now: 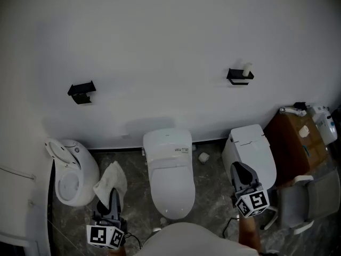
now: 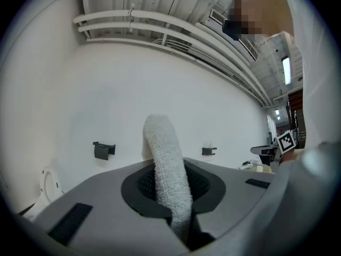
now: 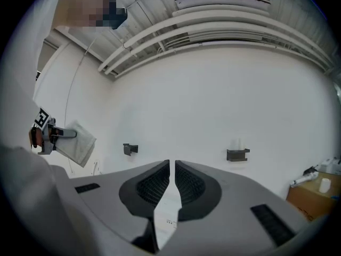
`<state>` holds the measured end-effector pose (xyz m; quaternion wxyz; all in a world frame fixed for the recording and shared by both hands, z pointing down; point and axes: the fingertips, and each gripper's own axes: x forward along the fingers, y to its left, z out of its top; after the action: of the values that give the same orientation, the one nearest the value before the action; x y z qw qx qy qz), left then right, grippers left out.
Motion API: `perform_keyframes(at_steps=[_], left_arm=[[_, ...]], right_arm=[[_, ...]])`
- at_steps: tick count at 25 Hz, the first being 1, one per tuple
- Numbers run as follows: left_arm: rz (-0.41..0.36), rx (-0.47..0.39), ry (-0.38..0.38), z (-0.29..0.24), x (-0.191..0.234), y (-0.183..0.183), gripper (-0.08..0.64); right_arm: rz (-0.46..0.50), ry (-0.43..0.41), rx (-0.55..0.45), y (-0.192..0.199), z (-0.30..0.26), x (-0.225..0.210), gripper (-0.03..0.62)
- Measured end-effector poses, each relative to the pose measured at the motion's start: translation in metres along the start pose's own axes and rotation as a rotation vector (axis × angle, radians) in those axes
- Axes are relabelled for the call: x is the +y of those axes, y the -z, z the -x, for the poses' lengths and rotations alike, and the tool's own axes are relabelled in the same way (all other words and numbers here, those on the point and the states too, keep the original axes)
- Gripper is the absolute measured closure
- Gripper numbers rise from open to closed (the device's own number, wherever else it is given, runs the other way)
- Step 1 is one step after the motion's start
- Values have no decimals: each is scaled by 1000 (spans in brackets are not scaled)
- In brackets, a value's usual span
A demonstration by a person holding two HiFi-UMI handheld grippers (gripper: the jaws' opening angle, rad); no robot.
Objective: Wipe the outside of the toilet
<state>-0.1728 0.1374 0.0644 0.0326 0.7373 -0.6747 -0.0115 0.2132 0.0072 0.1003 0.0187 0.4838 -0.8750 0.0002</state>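
Left gripper is clamping a white cloth, which is drooping over its jaws. Right gripper is pressing its jaws together on nothing. The wipe would likely go best with the cloth laid broad and flat against the shell, stroking from the top downward. The toilet, lid down, is standing between both grippers at the floor's far edge against the wall, just beside the cloth but not touching it.

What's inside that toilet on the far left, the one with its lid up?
Only bare pale porcelain shows inside the left toilet, whose lid stands open. Nothing can be seen lying in the bowl. Its bottom is dim, so any water there cannot be made out.
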Motion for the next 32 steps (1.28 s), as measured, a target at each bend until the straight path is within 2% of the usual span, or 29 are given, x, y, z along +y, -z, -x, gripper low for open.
perform_keyframes(at_steps=[5,11,22,32], left_arm=[[-18,-24,-61,19,10,-11,505],[-52,-46,-67,9,6,-5,505],[-51,-108,-15,-14,-16,-2,505],[-80,-116,25,-16,-37,-4,505]], right_arm=[[-7,7,-12,-6,5,8,538],[-13,-62,-18,-9,-2,33,538],[40,-140,-43,-24,-9,62,538],[13,-172,-45,-18,-6,69,538]])
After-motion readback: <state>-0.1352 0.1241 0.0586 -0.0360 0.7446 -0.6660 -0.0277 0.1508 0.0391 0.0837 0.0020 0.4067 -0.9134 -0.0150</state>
